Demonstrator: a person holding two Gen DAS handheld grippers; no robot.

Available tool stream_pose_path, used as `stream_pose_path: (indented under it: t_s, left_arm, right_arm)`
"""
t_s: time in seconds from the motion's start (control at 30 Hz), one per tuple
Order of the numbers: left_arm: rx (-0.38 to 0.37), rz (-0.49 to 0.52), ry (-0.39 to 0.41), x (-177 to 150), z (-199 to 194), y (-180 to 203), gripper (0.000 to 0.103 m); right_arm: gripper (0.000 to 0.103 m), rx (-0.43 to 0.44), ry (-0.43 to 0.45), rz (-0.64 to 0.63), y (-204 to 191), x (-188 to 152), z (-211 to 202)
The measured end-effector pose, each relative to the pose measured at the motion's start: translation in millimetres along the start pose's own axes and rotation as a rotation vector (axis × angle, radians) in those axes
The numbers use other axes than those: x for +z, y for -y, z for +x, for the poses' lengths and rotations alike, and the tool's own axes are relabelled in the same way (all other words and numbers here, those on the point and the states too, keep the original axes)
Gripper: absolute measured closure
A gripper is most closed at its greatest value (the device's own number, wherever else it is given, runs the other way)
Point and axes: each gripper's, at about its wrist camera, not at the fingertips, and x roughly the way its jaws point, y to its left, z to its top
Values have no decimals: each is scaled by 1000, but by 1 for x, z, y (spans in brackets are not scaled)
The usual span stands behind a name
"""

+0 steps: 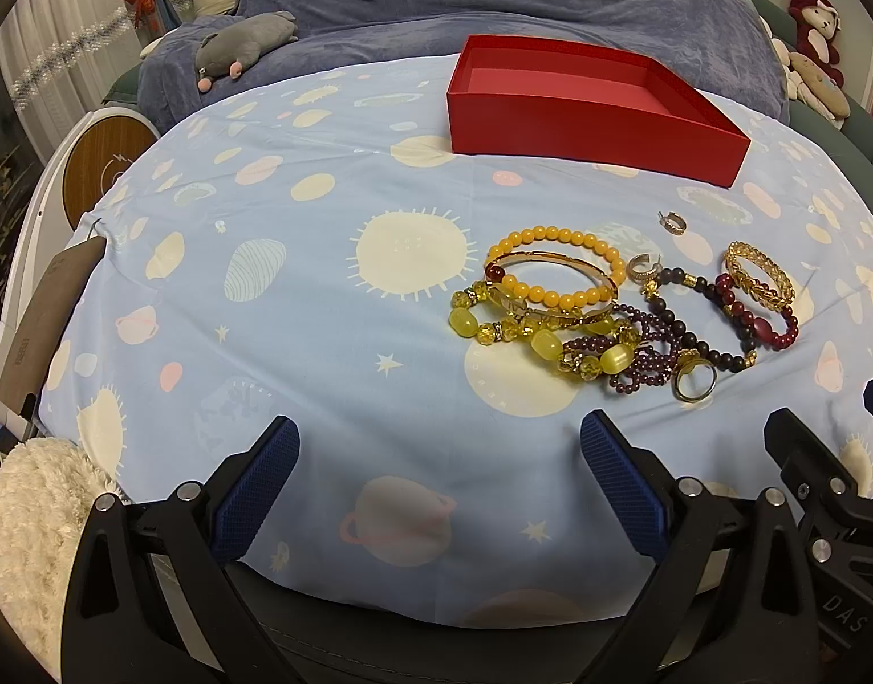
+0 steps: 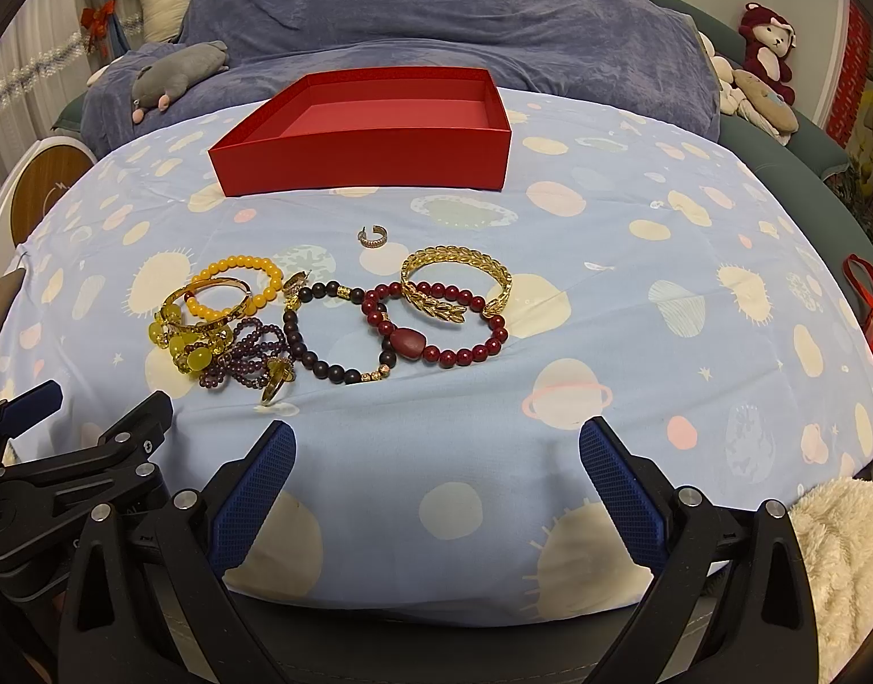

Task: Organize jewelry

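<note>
A pile of jewelry lies on the blue planet-print cloth (image 2: 636, 308): an orange bead bracelet (image 1: 556, 239), a gold bangle (image 1: 579, 271), yellow stone beads (image 1: 544, 345), purple beads (image 2: 248, 353), a dark bead bracelet (image 2: 299, 342), a dark red bead bracelet (image 2: 465, 350), a gold leaf bangle (image 2: 459, 259), a gold ring (image 1: 695, 382) and a small hoop earring (image 2: 372, 237). Behind them stands an empty red box (image 2: 368, 157). My left gripper (image 1: 439, 439) is open, near and left of the pile. My right gripper (image 2: 436, 439) is open, just in front of the pile.
A blue-grey blanket (image 2: 436, 11) covers the bed behind the box, with a grey plush (image 2: 174, 74) on it. More plush toys (image 2: 770, 51) sit at the far right. A round white and wood object (image 1: 100, 154) stands left. Fluffy white fabric (image 2: 841, 558) lies near the cloth's front edge.
</note>
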Motion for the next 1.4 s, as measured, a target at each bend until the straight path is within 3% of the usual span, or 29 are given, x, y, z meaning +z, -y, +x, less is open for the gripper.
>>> stream_pose_path:
  t_s: [0.43, 0.6, 0.9, 1.4]
  left_arm:
    - [-14, -8, 14, -1, -3, -2, 8]
    - [-21, 34, 14, 1, -10, 2, 8]
    - [-56, -23, 23, 10, -22, -2, 8]
    - [-66, -13, -2, 22, -24, -3, 8]
  right_arm:
    - [7, 4, 7, 2, 0, 0, -3]
    - [7, 15, 22, 11, 1, 6, -11]
    - [7, 23, 38, 53, 15, 14, -22]
    - [7, 47, -19, 88, 28, 40, -4]
